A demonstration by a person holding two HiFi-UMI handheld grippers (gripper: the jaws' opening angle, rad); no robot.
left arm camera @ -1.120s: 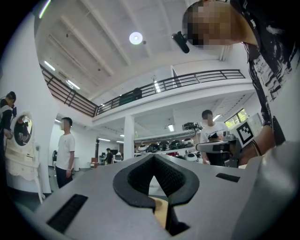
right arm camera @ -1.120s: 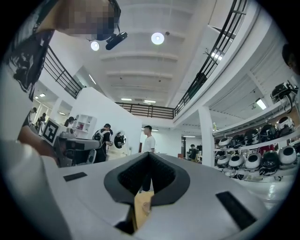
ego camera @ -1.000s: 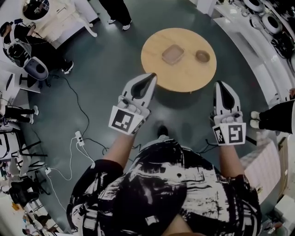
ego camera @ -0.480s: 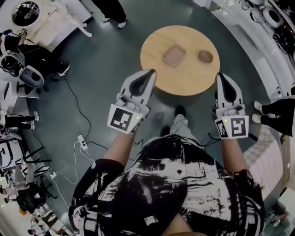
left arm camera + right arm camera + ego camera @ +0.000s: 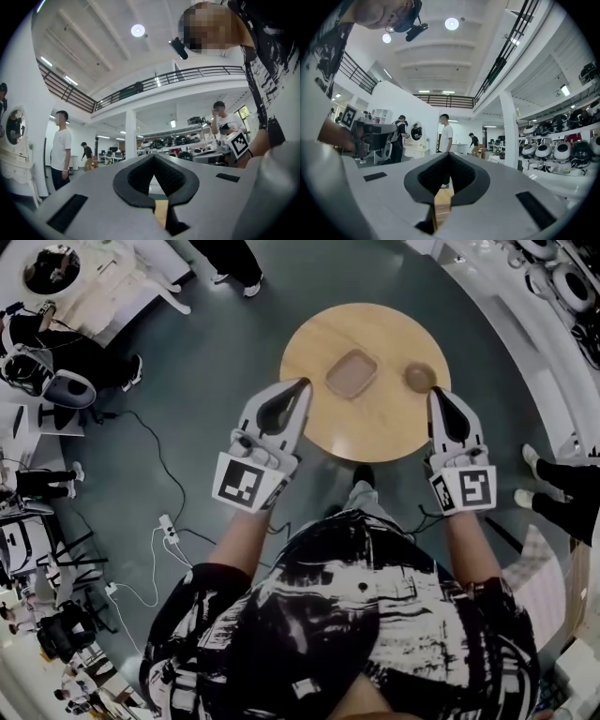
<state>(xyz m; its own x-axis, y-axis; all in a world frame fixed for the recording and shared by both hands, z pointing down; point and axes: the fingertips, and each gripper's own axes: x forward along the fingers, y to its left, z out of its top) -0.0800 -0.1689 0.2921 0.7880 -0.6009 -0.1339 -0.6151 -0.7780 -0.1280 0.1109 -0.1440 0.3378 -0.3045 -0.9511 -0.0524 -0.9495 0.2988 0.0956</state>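
A round wooden table [image 5: 319,418] stands on the dark floor ahead of me. On it lie a square shallow dish [image 5: 352,372] and a small round bowl [image 5: 419,377]. My left gripper [image 5: 302,382] is held up over the table's near left edge, shut, with nothing in it. My right gripper [image 5: 438,392] hangs just before the bowl, over the near right edge, also shut and holding nothing. In the left gripper view the jaw tips [image 5: 153,155] meet in front of a hall; the right gripper view shows the same closed tips [image 5: 449,153].
Cables and a power strip [image 5: 169,521] lie on the floor at the left. A white vanity with a mirror [image 5: 56,268] and people stand at the far left. Shelves of helmets [image 5: 562,277] line the right. Someone's shoes [image 5: 530,498] are close on the right.
The table has drawn nearer in the head view, and both grippers now sit over its near edge. Both jaws stay shut. One foot has stepped forward.
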